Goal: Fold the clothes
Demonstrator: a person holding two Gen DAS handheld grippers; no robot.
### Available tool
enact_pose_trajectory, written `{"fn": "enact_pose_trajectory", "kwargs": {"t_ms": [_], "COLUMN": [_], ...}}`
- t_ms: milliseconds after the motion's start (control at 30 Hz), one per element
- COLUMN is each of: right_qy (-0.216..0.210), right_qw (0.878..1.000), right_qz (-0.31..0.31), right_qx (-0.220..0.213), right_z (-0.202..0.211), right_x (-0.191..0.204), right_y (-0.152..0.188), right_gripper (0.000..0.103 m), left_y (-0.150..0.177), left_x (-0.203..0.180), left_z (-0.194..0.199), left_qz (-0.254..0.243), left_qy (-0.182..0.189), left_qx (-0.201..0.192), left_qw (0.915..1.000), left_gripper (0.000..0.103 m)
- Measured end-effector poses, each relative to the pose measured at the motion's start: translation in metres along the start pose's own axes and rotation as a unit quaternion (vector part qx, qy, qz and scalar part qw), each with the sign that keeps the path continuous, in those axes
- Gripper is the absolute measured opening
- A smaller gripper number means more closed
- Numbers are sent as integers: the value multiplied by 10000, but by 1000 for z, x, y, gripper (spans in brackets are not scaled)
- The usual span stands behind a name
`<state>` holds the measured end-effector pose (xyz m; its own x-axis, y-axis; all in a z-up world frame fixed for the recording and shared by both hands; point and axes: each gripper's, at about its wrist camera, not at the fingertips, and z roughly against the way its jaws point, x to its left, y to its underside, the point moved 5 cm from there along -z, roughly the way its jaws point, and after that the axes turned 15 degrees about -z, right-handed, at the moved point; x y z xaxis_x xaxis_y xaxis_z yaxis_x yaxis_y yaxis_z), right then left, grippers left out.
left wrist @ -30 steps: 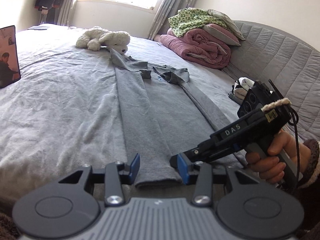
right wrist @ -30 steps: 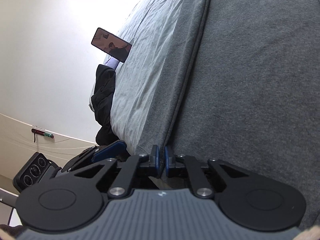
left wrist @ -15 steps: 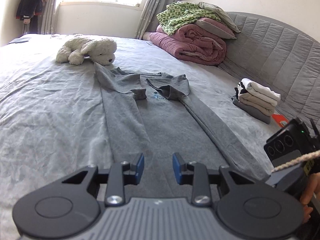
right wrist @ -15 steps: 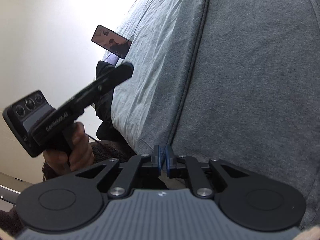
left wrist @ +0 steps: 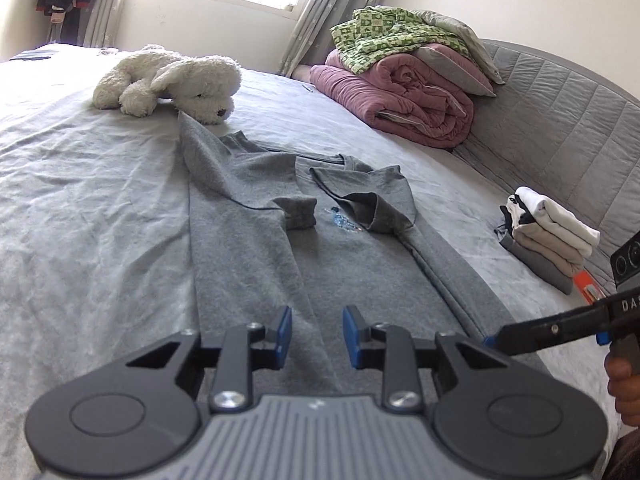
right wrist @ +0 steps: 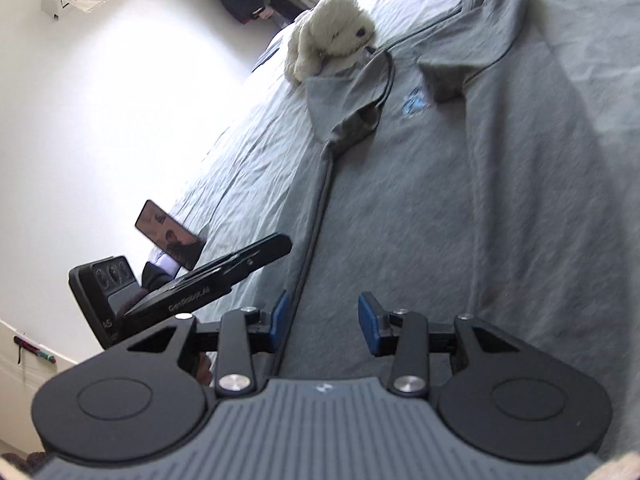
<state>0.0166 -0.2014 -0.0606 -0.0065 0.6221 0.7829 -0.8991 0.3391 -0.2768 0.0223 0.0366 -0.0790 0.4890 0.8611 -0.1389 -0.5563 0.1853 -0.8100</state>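
A grey T-shirt (left wrist: 360, 264) lies flat on the bed, both long sides folded in and the sleeves turned over its chest. My left gripper (left wrist: 317, 336) hovers over the near hem. Its jaws are closing, with a gap still between the blue pads (left wrist: 284, 334) and no cloth pinched. In the right wrist view the shirt (right wrist: 500, 200) fills the frame, and my right gripper (right wrist: 324, 322) hangs above its folded left edge. Those jaws are opening with nothing between them. From the left wrist view the right gripper (left wrist: 496, 340) reaches in at the shirt's right side. The left gripper (right wrist: 276, 246) shows beside the shirt.
A white plush dog (left wrist: 172, 80) lies at the shirt's far end. Rolled blankets (left wrist: 400, 92) and a stack of folded clothes (left wrist: 548, 236) sit along the grey padded headboard (left wrist: 568, 128). A phone (right wrist: 170, 236) stands at the bed's edge. Wrinkled sheet (left wrist: 80, 200) spreads left.
The right gripper, shut on the shirt's edge, has let go, lifted and opened its jaws. The left gripper slid across the hem toward the shirt's middle and its jaws narrowed.
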Motion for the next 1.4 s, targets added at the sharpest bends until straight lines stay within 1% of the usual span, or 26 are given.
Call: {"fn": "enact_pose_trajectory", "kwargs": {"t_ms": [33, 100, 167, 200, 267, 400, 500, 567, 700, 767, 833, 900, 1100, 1167, 1200, 1233, 1267, 1400], "right_qy": [155, 439, 487, 451, 416, 383, 578, 535, 634, 638, 687, 885, 1206, 1238, 1258, 1272, 1281, 1279], "right_qw": [9997, 9986, 9987, 9987, 9988, 9979, 9962, 9963, 9927, 9904, 9878, 9832, 9768, 9731, 9704, 9677, 9644, 9463], "right_qz": [34, 42, -161, -219, -259, -432, -328, -190, 274, 432, 580, 753, 880, 1016, 1112, 1208, 1309, 1738], "right_qx": [-179, -276, -78, -28, -3, -303, -555, -648, -991, -1145, -1270, -1406, -1534, -1655, -1733, -1809, -1907, -2409], "right_z": [2, 6, -4, -5, -4, 4, -2, -11, -41, -62, -84, -107, -157, -162, -162, -161, -158, -135], "right_x": [-4, -25, -39, -41, -44, -41, -31, -20, 6, 17, 25, 26, 15, 16, 17, 20, 23, 45], "right_y": [-9, -19, -19, -18, -16, -26, -46, -61, -99, -118, -136, -151, -171, -167, -164, -161, -158, -151], "right_gripper": [42, 44, 44, 44, 44, 44, 44, 44, 44, 44, 44, 44, 43, 26, 14, 9, 5, 4], "left_y": [1, 4, -2, -5, -13, -27, -44, -56, -71, -75, -79, -84, -97, -99, -100, -102, -103, -109], "left_x": [2, 2, -1, -1, 3, 26, 52, 70, 97, 113, 125, 134, 146, 149, 150, 151, 152, 153], "left_z": [-6, -15, -13, -10, -3, -2, -11, -21, -49, -63, -75, -84, -109, -115, -116, -118, -119, -119], "left_qz": [117, 159, 99, 121, 189, 426, 637, 717, 596, 612, 637, 644, 449, 439, 449, 460, 470, 403], "left_qy": [26, 73, 128, 199, 166, -79, -311, -461, -743, -862, -926, -954, -981, -990, -984, -977, -971, -1015], "left_qx": [162, 405, 417, 321, 112, -21, -154, -294, -395, -424, -488, -577, -692, -709, -733, -758, -783, -936], "left_qw": [9998, 9990, 9990, 9992, 9996, 9991, 9974, 9959, 9947, 9935, 9925, 9917, 9918, 9916, 9914, 9913, 9911, 9896], "left_gripper": [28, 27, 27, 27, 27, 27, 27, 25, 20, 15, 12, 10, 7, 7, 7, 7, 7, 7]}}
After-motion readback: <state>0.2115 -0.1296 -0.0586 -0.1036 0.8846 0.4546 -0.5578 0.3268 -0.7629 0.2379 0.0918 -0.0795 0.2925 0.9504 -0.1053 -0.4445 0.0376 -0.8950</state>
